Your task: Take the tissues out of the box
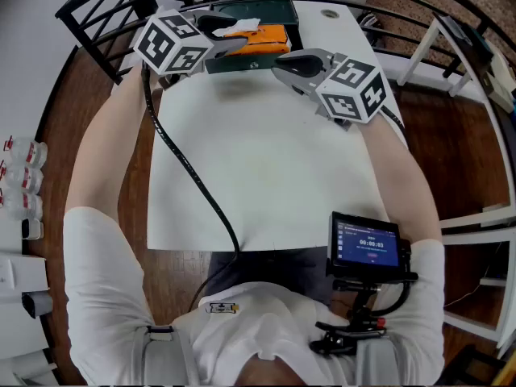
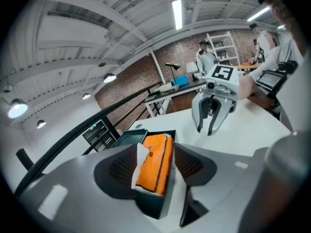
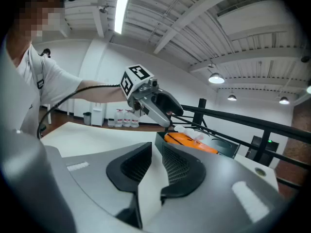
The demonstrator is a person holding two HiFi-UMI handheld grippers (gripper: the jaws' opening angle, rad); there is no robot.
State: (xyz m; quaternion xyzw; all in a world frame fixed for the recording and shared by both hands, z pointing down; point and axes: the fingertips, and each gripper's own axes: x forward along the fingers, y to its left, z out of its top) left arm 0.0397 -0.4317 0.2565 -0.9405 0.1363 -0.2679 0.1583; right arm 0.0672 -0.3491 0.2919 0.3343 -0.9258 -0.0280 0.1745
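orange pack [image 2: 154, 164] sits between my open left fingers [image 2: 112, 171]; i should pinch just its white tissue [image 1: 242, 27]; right fingers [image 3: 131, 171] barely parted, empty.

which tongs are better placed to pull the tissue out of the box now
Left. The left tongs stand open around the orange pack in the box, by the white tissue. The right tongs sit near the box, empty.
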